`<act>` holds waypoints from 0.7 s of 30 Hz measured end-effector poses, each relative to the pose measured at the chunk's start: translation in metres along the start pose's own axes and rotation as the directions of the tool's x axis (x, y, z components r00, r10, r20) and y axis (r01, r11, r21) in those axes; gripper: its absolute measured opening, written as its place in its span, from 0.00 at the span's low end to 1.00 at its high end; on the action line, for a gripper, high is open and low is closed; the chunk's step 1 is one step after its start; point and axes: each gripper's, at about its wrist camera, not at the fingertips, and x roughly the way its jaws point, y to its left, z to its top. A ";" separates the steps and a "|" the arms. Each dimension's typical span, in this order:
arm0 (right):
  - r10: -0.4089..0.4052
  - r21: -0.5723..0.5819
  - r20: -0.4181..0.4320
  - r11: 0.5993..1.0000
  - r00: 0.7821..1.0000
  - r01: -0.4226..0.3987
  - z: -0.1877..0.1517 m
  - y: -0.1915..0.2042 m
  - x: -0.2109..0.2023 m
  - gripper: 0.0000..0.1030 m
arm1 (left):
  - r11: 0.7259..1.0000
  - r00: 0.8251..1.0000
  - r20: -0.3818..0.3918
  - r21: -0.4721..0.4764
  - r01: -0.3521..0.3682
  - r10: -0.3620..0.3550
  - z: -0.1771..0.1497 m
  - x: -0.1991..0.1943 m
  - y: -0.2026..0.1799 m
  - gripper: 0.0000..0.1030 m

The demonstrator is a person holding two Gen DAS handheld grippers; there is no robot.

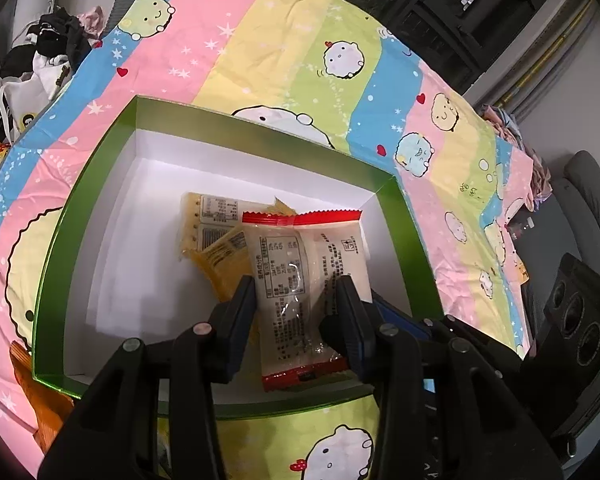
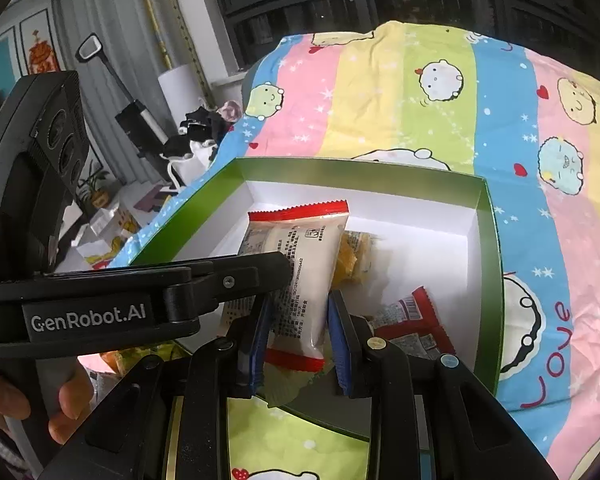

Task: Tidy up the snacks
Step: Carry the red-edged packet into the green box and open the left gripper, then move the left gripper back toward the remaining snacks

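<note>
A green box point(image 1: 260, 128) with a white inside lies on the striped cartoon bedsheet; it also shows in the right wrist view point(image 2: 488, 216). My left gripper point(image 1: 296, 300) is shut on a white snack packet with red ends point(image 1: 300, 264), held over the box. Yellow snack packets point(image 1: 212, 220) lie in the box under it. In the right wrist view the same white packet point(image 2: 300, 264) hangs between my right gripper's point(image 2: 300, 320) blue pads, which stand apart from it. The left gripper point(image 2: 276, 268) reaches in from the left. A red packet point(image 2: 412, 316) and a yellow one point(image 2: 354, 260) lie inside.
An orange packet point(image 1: 40, 392) lies on the sheet by the box's near left corner. Clothes and bags point(image 1: 56, 52) pile up beyond the bed's left edge. The bedsheet point(image 1: 260, 40) stretches beyond the box. A vacuum point(image 2: 140, 116) and boxes stand on the floor at left.
</note>
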 end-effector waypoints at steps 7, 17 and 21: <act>0.000 0.018 -0.016 1.000 1.000 0.000 0.000 -0.002 0.003 0.30 | 1.000 1.000 -0.008 0.006 -0.016 0.016 -0.001 0.003 -0.002 0.39; -0.031 0.051 -0.002 0.998 1.000 0.031 -0.003 -0.008 -0.010 0.31 | 0.998 0.999 0.021 0.040 -0.050 0.049 -0.004 -0.009 -0.011 0.72; -0.035 0.093 0.036 0.995 0.999 0.032 -0.008 -0.016 -0.028 0.43 | 0.995 0.996 0.051 0.063 -0.073 0.070 -0.006 -0.021 -0.017 0.79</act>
